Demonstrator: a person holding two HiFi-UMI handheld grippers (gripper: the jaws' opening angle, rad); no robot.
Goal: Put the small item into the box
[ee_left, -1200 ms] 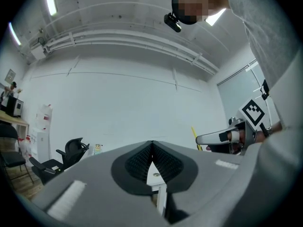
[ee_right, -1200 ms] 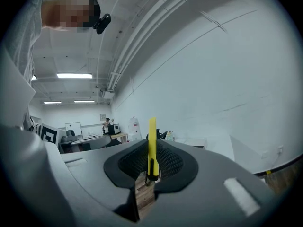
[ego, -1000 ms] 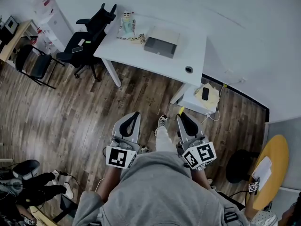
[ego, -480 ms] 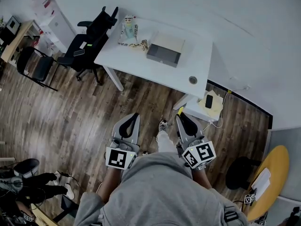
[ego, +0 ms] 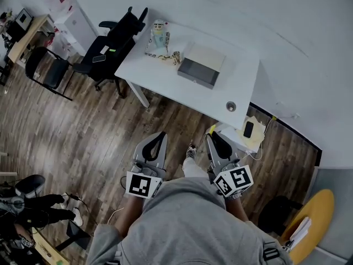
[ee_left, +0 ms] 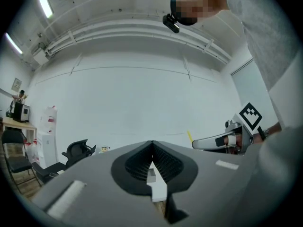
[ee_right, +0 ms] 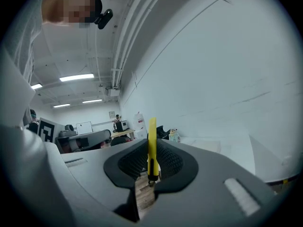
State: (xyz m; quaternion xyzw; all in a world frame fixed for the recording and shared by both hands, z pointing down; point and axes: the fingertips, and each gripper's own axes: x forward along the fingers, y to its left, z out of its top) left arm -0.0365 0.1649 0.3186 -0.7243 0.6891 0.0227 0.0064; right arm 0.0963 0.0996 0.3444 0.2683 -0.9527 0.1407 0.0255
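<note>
A grey open box (ego: 202, 65) stands on the white table (ego: 231, 81) far ahead of me in the head view. Left of it are a small toy figure (ego: 159, 36) and some small loose items (ego: 175, 56). Both grippers are held close to my chest over the wooden floor, well short of the table. My left gripper (ego: 159, 135) is shut with nothing in it; its closed tips (ee_left: 151, 143) point at the far wall. My right gripper (ego: 213, 135) is shut on a thin yellow stick-like item (ee_right: 152, 145) that pokes up past the jaws.
Black office chairs (ego: 118, 32) stand left of the table, another (ego: 47, 70) further left. A low white stand with a phone (ego: 248, 130) sits by the table's right leg. A yellow round table (ego: 310, 220) is at the lower right. Cables and gear (ego: 27, 208) lie at the lower left.
The table and box have come closer and lower in the head view as I move toward them. Both grippers keep the same pose and stay shut.
</note>
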